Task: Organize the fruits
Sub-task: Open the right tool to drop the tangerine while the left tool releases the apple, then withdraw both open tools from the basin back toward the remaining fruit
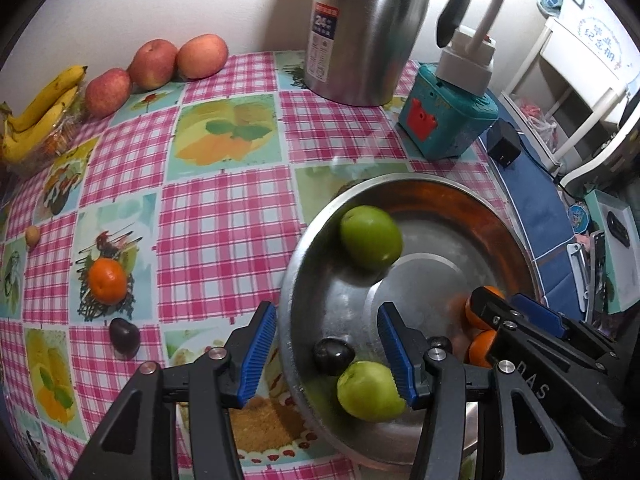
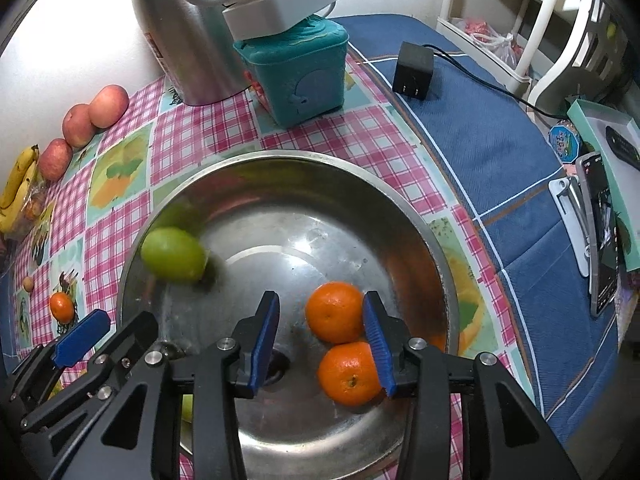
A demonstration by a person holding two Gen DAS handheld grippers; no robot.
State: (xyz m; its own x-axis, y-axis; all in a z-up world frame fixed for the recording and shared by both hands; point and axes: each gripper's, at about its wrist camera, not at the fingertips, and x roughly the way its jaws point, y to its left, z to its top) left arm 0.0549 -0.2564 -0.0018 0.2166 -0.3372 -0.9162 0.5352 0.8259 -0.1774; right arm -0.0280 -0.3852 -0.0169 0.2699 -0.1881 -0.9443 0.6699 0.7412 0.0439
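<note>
A steel bowl [image 1: 298, 264] [image 2: 280, 156] holds two green fruits [image 1: 370, 236] [image 1: 370, 390], a dark plum [image 1: 333, 356] and two oranges [image 2: 334, 312] [image 2: 350, 374]. My left gripper [image 1: 328, 354] hangs open over the bowl's near-left rim, with the plum and the nearer green fruit below its jaws. My right gripper [image 2: 322, 342] is open above the bowl floor; both oranges lie against its right pad while the left pad is clear of them. On the tablecloth to the left remain an orange [image 1: 106, 280], a second plum [image 1: 125, 338] and a small brown fruit [image 1: 32, 236].
Three apples [image 1: 154, 64] and bananas [image 1: 40, 108] line the far left by the wall. A steel thermos [image 1: 360, 28] and a teal box [image 1: 448, 116] stand behind the bowl. A black charger [image 2: 412, 70] and a phone [image 2: 602, 236] lie on the blue cloth at the right.
</note>
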